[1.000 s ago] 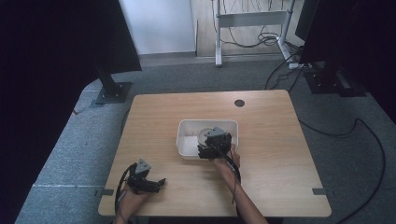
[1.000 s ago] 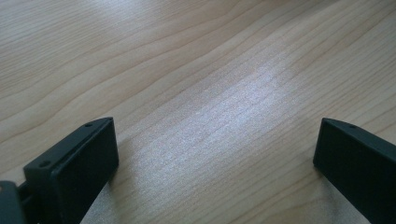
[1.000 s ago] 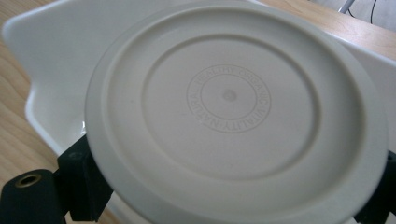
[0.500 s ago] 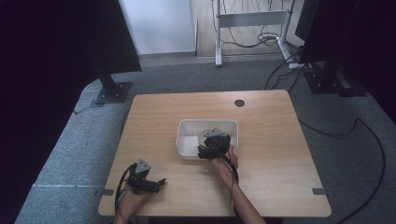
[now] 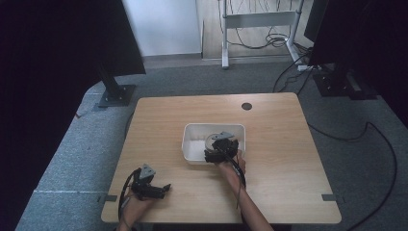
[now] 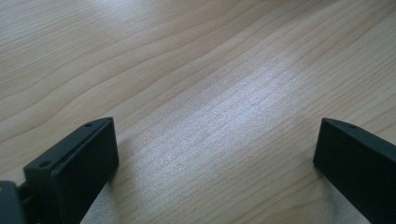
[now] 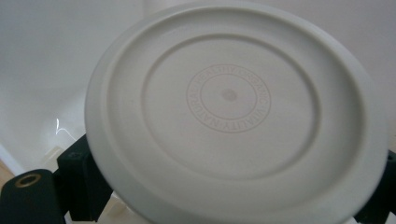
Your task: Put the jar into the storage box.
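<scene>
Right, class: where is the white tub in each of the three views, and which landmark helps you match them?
High view: white tub mid-table, the right tool over it.
Right gripper view: its walls behind the held round lid.
Left gripper view: bare wooden table between the left tool jaws instead.
Landmark: that table's wood grain, in the high and left gripper views.

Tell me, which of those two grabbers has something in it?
The right gripper, over the white tub, clamps a round white lid. The left gripper is open above bare table.
</scene>
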A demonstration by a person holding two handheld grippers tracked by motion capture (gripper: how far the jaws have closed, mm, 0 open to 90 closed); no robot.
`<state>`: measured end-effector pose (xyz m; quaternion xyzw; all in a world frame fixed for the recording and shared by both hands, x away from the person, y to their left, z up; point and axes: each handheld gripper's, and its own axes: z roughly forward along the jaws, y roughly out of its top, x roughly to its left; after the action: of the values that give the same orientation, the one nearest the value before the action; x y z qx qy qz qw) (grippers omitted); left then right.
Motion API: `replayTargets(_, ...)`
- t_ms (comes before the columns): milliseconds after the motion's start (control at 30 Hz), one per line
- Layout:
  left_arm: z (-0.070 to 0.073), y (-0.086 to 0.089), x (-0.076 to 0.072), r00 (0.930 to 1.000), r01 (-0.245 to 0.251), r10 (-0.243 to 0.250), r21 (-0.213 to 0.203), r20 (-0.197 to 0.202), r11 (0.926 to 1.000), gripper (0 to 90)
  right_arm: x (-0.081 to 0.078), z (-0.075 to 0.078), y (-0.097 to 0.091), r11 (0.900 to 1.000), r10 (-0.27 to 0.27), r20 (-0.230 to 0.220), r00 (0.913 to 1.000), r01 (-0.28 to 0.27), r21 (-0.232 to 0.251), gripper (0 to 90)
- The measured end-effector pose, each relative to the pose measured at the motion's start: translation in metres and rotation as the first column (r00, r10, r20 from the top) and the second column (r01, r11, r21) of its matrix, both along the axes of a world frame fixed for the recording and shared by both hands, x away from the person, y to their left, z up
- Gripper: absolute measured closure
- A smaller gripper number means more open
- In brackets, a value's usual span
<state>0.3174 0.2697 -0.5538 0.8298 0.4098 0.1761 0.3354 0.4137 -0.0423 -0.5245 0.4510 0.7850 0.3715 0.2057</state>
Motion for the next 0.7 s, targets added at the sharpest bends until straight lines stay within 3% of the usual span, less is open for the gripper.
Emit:
replayTargets(400,0.0,0.0,0.0,1.0,0.0,0.0,0.0,0.0,1.0,0.0,-0.0016,0.0048,-0.0034,0.9995,0.026,0.01,0.9996,-0.026,0.019,1.3)
replayTargets(700,0.0,0.0,0.0,1.0,0.0,0.0,0.0,0.0,1.0,0.0,-0.0055,0.0084,-0.003,0.999,0.045,0.026,0.9986,-0.045,0.0,1.3)
